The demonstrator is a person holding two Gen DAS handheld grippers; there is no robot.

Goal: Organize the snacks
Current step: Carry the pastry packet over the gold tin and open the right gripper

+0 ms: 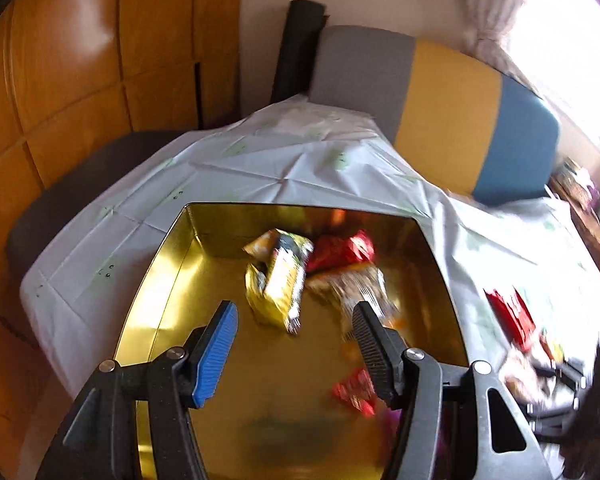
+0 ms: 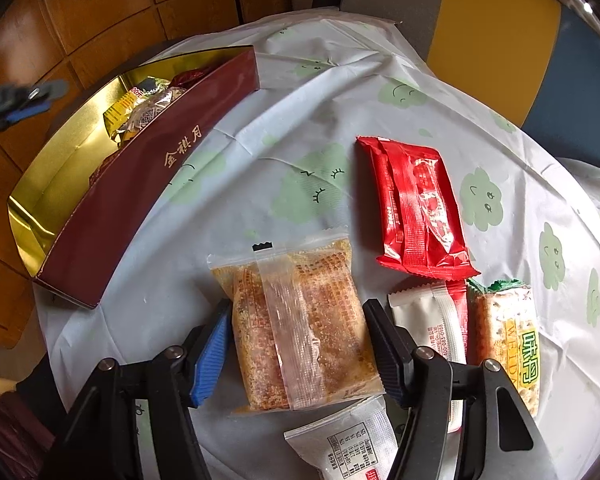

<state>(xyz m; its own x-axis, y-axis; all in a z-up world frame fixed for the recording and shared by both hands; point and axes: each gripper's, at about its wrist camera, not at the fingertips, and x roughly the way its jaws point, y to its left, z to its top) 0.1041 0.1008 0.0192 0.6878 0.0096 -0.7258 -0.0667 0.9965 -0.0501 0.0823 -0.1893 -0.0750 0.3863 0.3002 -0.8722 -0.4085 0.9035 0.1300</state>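
My left gripper [image 1: 294,306] hangs open over the gold-lined box [image 1: 172,264], with nothing between its fingers. Inside the box lie a yellow pack [image 1: 278,280], a red pack [image 1: 340,250], a clear crumbly pack [image 1: 364,284] and a small red one [image 1: 354,392]. My right gripper [image 2: 297,304] points down at the table, its pads pressed on both sides of a clear-wrapped orange cake packet [image 2: 300,320]. The box's maroon wall [image 2: 140,184] stands to the upper left. A blurred left gripper [image 2: 20,100] shows beyond it.
On the cloud-print tablecloth [image 2: 300,128] lie a red packet [image 2: 418,208], a white sachet [image 2: 432,328], a green-yellow bar [image 2: 508,336] and a white packet [image 2: 352,444]. A grey, yellow and blue chair [image 1: 452,120] stands behind the table. Wooden floor lies beyond the table's left edge.
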